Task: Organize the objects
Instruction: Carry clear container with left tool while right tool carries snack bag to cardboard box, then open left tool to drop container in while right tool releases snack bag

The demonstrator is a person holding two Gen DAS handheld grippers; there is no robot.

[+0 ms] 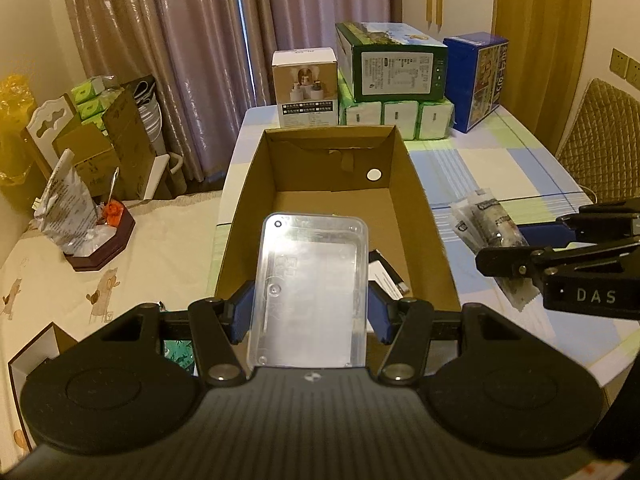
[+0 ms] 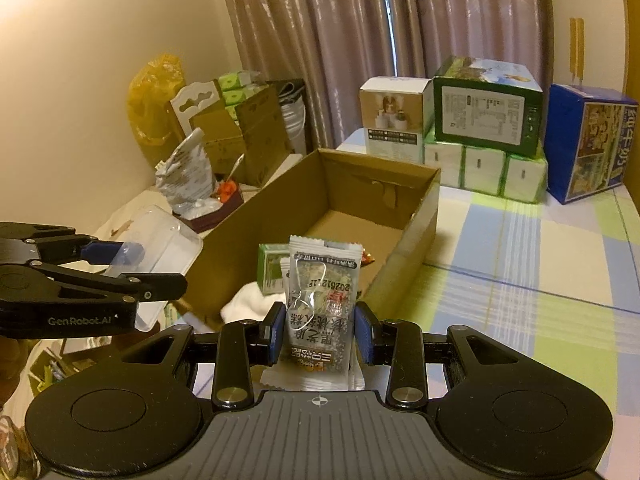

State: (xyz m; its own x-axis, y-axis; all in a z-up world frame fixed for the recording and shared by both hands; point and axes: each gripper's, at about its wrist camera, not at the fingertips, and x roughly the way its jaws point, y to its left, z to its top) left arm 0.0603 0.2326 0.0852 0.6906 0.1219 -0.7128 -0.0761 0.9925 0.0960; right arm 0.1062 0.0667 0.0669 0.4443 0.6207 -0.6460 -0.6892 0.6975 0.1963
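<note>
- A clear plastic tray (image 1: pixel 310 292) is clamped between the blue pads of the left gripper (image 1: pixel 310 312) in the lower middle of the left wrist view, held above the near end of an open cardboard box (image 1: pixel 424 216).
- In the right wrist view the same tray (image 2: pixel 160 240) is seen at the left edge, just beside the box's outer wall (image 2: pixel 256 224).
- A stack of snack packets (image 2: pixel 322 300) is gripped by the right gripper (image 2: pixel 322 330) at the bottom centre — its pads are pressed against both sides of the packets.
- The packets are held near the box's near corner, above a checked tablecloth (image 2: pixel 540 280).
- Inside the box, a green packet (image 2: pixel 272 268) and something white (image 2: pixel 248 304) are seen at the near end; the far end is bare.
- Several cartons are stacked in the upper right of both views — a green-and-white carton (image 1: pixel 394 64) and a blue carton (image 1: pixel 478 80) among them.
</note>
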